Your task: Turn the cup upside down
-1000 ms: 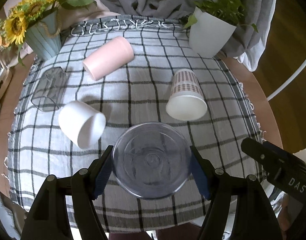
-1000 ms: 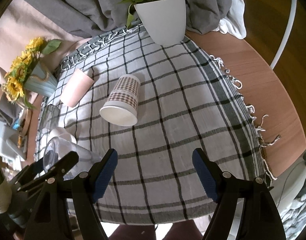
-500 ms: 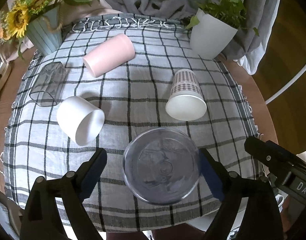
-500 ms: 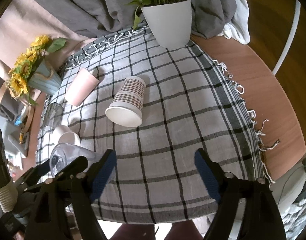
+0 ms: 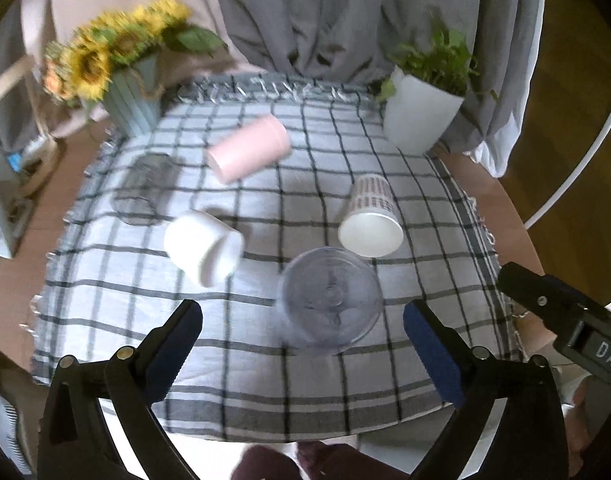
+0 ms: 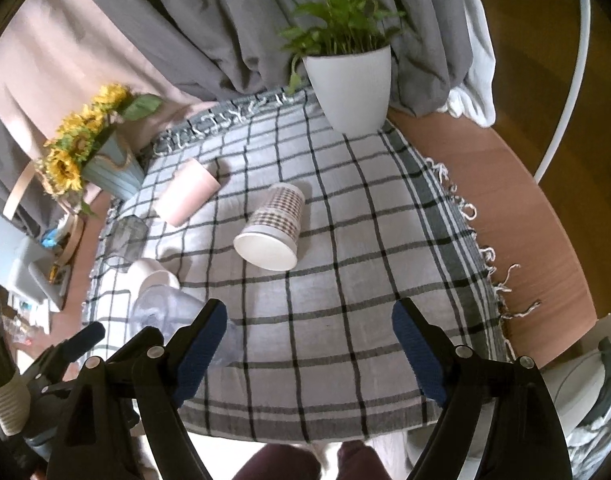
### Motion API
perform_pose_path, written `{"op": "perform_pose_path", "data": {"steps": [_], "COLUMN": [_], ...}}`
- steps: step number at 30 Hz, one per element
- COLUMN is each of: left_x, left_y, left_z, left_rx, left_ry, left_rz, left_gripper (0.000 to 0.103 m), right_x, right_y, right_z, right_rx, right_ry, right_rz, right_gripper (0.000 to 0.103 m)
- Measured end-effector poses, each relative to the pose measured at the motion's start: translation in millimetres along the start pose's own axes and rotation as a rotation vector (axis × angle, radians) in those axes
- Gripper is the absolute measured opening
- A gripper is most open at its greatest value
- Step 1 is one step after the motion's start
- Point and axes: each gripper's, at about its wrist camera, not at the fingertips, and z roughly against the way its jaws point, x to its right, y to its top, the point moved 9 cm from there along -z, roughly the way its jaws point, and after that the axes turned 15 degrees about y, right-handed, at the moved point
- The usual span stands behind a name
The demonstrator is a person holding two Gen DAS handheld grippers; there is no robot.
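A clear plastic cup [image 5: 331, 304] stands upside down on the checked cloth [image 5: 345, 380], its base facing up. My left gripper [image 5: 303, 348] is open and empty, above and behind the cup, clear of it. The cup also shows in the right wrist view [image 6: 165, 312], partly behind the right gripper's left finger. My right gripper [image 6: 309, 356] is open and empty over the cloth's near right part. The left gripper's fingers [image 6: 77, 344] show at the lower left of the right wrist view.
Lying on their sides are a white cup [image 5: 203, 246], a pink cup [image 5: 247, 148], a patterned paper cup [image 5: 371, 214] and a clear glass [image 5: 143, 184]. A sunflower vase [image 5: 133, 96] stands back left, a potted plant [image 5: 419, 120] back right. The round wooden table's edge [image 6: 545, 248] lies right.
My left gripper has opened, let go of the clear cup and pulled back and up. The cup now stands alone on the cloth. The right gripper has drifted only slightly.
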Motion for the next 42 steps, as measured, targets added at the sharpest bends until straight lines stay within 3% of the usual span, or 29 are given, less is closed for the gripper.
{"op": "perform_pose_path", "data": {"steps": [6,16,29,42], "left_x": [-34,-76,-103,-111], "left_y": [-3,-25,-52,-59], "left_z": [34,87,119,126], "left_rx": [0.102,0.185,0.227,0.232], "left_ry": [0.082,0.113,0.106,0.106], "left_rz": [0.037,0.036,0.029,0.034], "left_gripper": [0.103,0.103,0.103,0.103], "right_x": [-26,-83,-117,-124], "right_y": [-6,-38,-80,-93], "right_z": [29,74,91,95], "right_rx": [0.064,0.171,0.184,0.184], "right_ry": [-0.007,0.002,-0.011,-0.017], "right_rz": [0.064,0.148,0.146,0.141], "right_gripper": [0.087,0.087,0.087,0.087]}}
